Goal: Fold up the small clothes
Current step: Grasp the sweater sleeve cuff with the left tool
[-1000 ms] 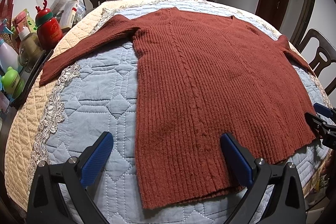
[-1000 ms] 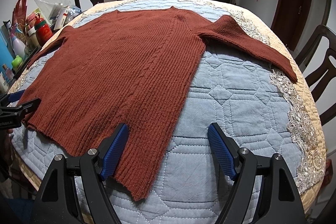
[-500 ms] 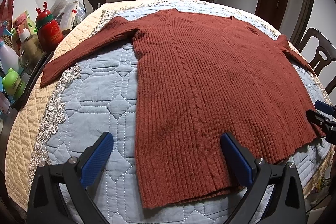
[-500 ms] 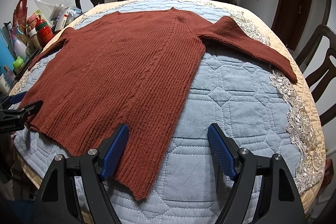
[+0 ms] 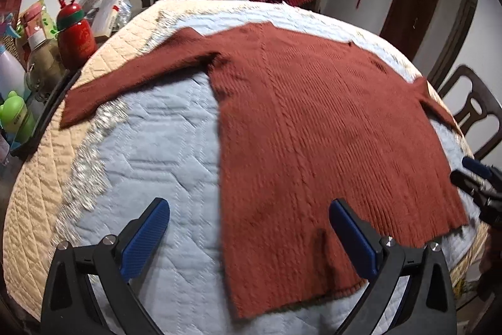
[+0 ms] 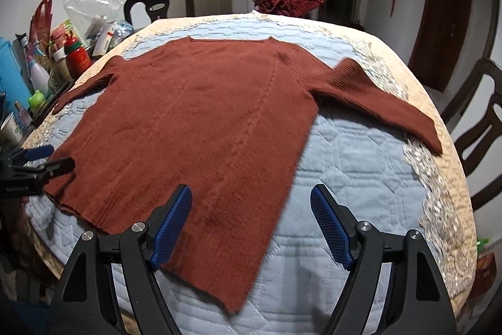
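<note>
Sweater (image 5: pixel 313 131) flat on surface (image 5: pixel 157 146), hem near, collar far. My left claw (image 5: pixel 248 228) and right claw (image 6: pixel 251 220) spread, each over a hem corner.

Rust-brown sweater (image 5: pixel 313 127) lies flat on quilted worktop (image 5: pixel 163 153); left tool (image 5: pixel 248 229) spread wide above its hem corner.

Both views are motion-blurred, so the quilt's (image 5: pixel 163 146) stitching and the sweater's (image 5: pixel 313 131) ribbing smear. In the left wrist view, the sweater's far sleeve drops over the table's right edge, its cuff hidden, and the picture's right edge cuts off the right gripper (image 5: pixel 470 175).
</note>
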`<state>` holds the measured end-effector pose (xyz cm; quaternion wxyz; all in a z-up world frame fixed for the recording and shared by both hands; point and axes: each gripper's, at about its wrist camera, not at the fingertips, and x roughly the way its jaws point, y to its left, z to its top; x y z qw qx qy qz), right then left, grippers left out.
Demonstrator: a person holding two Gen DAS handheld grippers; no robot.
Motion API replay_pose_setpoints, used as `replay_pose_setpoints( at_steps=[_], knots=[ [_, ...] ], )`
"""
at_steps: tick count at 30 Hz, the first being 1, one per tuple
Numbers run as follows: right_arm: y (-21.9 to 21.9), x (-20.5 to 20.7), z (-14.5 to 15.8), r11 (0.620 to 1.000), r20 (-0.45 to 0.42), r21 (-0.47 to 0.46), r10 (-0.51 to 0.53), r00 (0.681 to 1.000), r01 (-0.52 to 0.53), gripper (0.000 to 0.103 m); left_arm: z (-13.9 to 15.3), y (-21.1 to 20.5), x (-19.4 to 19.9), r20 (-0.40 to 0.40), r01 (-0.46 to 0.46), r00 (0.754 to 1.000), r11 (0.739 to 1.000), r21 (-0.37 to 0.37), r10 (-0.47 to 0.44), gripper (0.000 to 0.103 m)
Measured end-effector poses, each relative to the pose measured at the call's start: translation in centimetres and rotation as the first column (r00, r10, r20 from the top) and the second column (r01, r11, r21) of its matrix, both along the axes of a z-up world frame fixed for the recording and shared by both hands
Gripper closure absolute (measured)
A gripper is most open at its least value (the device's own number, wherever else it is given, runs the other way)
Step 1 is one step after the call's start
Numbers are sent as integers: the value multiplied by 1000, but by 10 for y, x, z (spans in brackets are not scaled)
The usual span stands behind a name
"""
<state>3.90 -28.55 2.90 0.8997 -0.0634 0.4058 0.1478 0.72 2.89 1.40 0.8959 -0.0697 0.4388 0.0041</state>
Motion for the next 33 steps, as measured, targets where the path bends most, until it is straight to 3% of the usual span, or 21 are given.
replay_pose_setpoints(
  at_steps=[7,13,20,28,33],
  knots=[
    [33,14,1,997,21,-28,67,998,-66,25,9,40,14,38,-80,996,996,-32,81,0],
    [52,22,4,994,26,-10,111,993,-111,25,16,89,22,76,-159,982,978,-137,171,9],
    [61,31,3,992,15,23,123,992,-124,25,8,142,33,47,-290,950,931,-222,308,12],
    [64,40,-4,993,-15,24,120,993,-119,25,-15,168,51,-25,-341,936,892,-297,350,16],
    [66,45,-4,993,-20,22,121,992,-120,25,-16,172,58,-20,-357,929,884,-301,369,18]
  ],
)
